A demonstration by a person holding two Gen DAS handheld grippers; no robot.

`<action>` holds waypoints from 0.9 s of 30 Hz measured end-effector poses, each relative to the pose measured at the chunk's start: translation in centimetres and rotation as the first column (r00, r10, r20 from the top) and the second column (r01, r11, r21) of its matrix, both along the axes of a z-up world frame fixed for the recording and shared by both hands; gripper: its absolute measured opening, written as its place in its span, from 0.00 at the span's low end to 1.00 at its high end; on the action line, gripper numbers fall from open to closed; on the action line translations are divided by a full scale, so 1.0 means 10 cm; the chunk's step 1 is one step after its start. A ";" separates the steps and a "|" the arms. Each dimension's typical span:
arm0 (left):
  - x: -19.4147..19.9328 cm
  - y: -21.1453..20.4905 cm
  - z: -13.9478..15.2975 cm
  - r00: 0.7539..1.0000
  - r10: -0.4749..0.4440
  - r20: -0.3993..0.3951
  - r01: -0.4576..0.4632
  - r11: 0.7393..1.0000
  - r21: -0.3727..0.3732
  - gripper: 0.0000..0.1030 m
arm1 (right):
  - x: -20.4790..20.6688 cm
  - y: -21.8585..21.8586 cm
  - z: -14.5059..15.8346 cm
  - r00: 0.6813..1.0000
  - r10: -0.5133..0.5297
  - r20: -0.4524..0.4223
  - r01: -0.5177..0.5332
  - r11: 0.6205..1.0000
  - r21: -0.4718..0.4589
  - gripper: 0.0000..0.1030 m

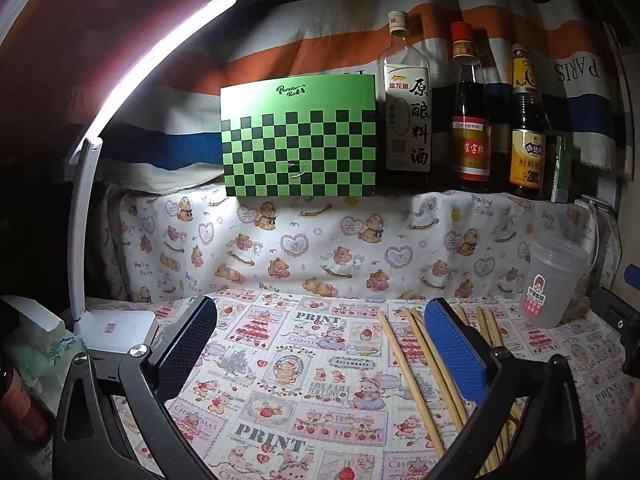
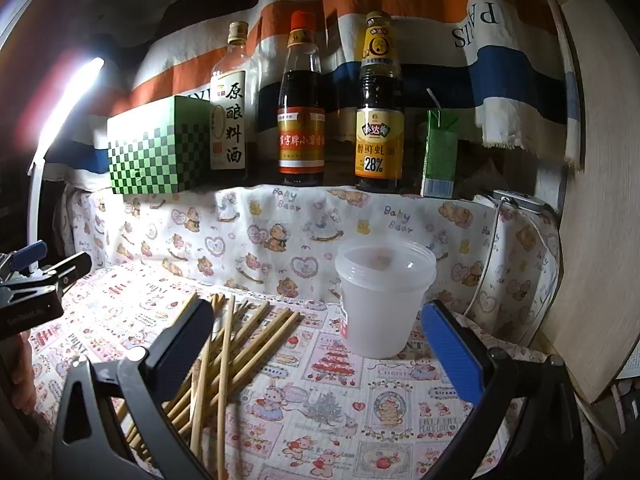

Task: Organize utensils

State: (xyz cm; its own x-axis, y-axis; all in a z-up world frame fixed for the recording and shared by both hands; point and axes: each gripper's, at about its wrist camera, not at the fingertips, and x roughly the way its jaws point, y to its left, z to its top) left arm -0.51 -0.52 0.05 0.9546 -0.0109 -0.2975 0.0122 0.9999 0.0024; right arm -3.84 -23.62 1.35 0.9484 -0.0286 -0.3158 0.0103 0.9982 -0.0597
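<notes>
A bench [image 1: 304, 364] under a printed cloth [image 2: 352, 408] fills both views, with a bear-print cloth [image 1: 320, 240] hanging from a shelf [image 2: 304, 190] behind it. A striped cloth [image 2: 400, 24] hangs behind the shelf, which carries a green checked box [image 1: 300, 140], three bottles [image 1: 408, 108] and a green carton [image 2: 438, 152]. A lit lamp [image 1: 120, 92] arches over the left side.

The chopsticks [image 2: 236, 344], pale bamboo sticks, lie loosely crossed in a heap on the bench, just left of a frosted cup [image 2: 382, 300] that stands upright.

The left gripper [image 1: 320, 352] hovers with fingers apart, holding nothing; the chopsticks lie under its right finger. The right gripper [image 2: 320, 356] is likewise spread and bare, the cup between its fingers farther back.

Only the left view shows the lamp's base [image 1: 120, 326]; only the right view shows the carton fully and a wooden panel [image 2: 596, 240].
</notes>
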 end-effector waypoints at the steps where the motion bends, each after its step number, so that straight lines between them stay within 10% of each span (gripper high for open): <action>1: 0.00 0.00 0.00 1.000 -0.001 0.000 0.001 1.000 0.001 1.00 | 0.00 0.00 0.00 1.000 0.000 -0.002 0.000 1.000 -0.002 1.00; 27: 0.01 0.05 -0.01 1.000 0.004 -0.003 -0.004 1.000 0.013 1.00 | -0.07 0.14 0.02 0.999 0.037 0.007 -0.037 0.998 -0.053 1.00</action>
State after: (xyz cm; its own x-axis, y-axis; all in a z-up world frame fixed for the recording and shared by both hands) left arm -0.39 -0.06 -0.05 0.9538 -0.0027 -0.3003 0.0078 0.9998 0.0158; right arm -4.53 -22.23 1.55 0.9516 -0.0099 -0.3072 -0.0260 0.9933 -0.1126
